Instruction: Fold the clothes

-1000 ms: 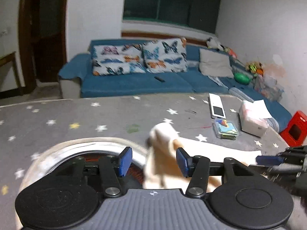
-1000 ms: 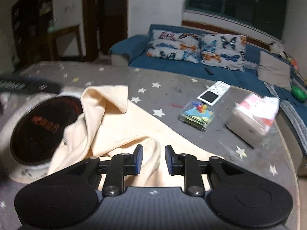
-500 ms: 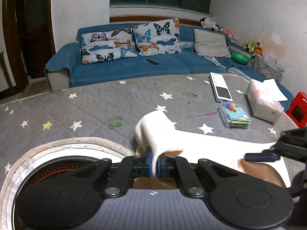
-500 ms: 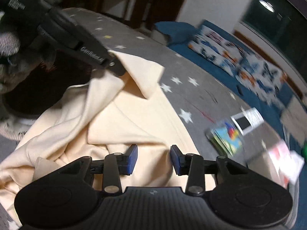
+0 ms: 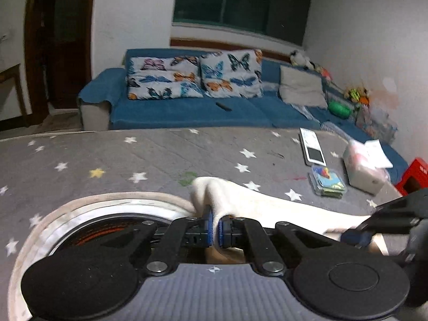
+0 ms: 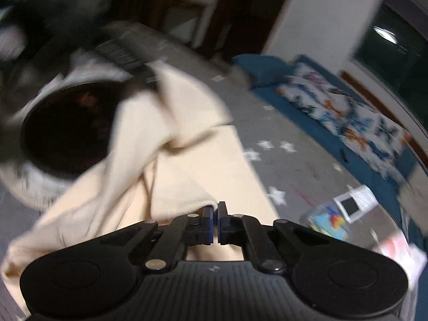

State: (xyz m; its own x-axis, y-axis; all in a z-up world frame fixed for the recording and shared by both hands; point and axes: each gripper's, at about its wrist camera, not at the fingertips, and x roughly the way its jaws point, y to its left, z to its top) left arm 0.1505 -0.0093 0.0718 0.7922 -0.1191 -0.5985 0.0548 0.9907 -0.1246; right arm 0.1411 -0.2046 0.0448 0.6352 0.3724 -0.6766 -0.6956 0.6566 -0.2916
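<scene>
A cream garment (image 5: 267,200) lies crumpled on the grey star-patterned table cover (image 5: 133,155). My left gripper (image 5: 214,230) is shut on a raised fold of the garment at its far left end. In the right wrist view the garment (image 6: 187,165) spreads from the middle to the lower left, partly over a round dark basin. My right gripper (image 6: 215,224) is shut, with a folded edge of the cloth pinched at its tips. The right gripper (image 5: 355,236) also shows blurred at the right edge of the left wrist view. This right wrist view is motion-blurred.
A round white-rimmed basin with a dark inside (image 5: 88,224) sits under the left gripper. A white remote (image 5: 311,149), a card pack (image 5: 327,180) and a tissue pack (image 5: 363,165) lie at the table's right. Behind the table stands a blue sofa (image 5: 187,109).
The left gripper went from open to shut on the cloth fold and has lifted it slightly. The right gripper has gone from open to shut at the garment's edge and swung leftward.
</scene>
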